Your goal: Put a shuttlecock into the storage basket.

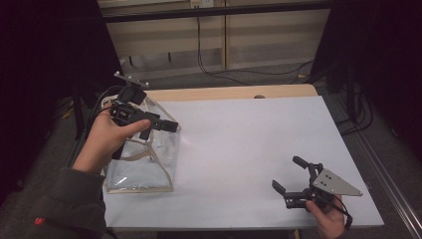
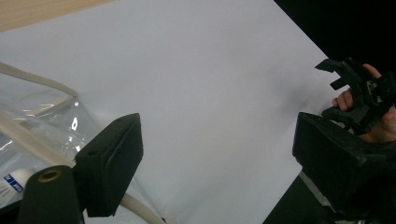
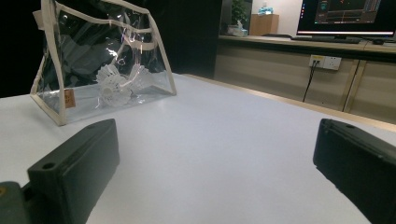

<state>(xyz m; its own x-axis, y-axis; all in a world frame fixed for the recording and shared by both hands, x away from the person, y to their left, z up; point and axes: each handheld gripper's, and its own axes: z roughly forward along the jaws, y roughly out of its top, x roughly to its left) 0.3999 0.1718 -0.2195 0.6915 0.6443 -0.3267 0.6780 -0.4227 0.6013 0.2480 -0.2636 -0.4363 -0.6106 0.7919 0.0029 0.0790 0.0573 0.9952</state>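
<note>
A clear plastic bag (image 1: 144,159) with beige trim stands on the left side of the white table (image 1: 249,134). In the right gripper view the bag (image 3: 102,60) holds white shuttlecocks (image 3: 114,86). My left gripper (image 1: 161,128) hovers over the bag's top right corner, pointing right; its jaws are open with nothing between them. The left gripper view puts the bag (image 2: 42,121) just below and left of the left gripper (image 2: 217,135), with a white blue-labelled item (image 2: 9,182) inside. My right gripper (image 1: 288,173) rests open and empty near the front right edge, its open right gripper (image 3: 217,140) facing the bag.
A wooden strip (image 1: 224,93) runs along the table's far edge. Cables (image 1: 234,69) lie on the floor beyond it, below a low wall. A monitor (image 3: 345,16) stands on a counter far behind. The table's right edge (image 1: 348,144) drops to dark floor.
</note>
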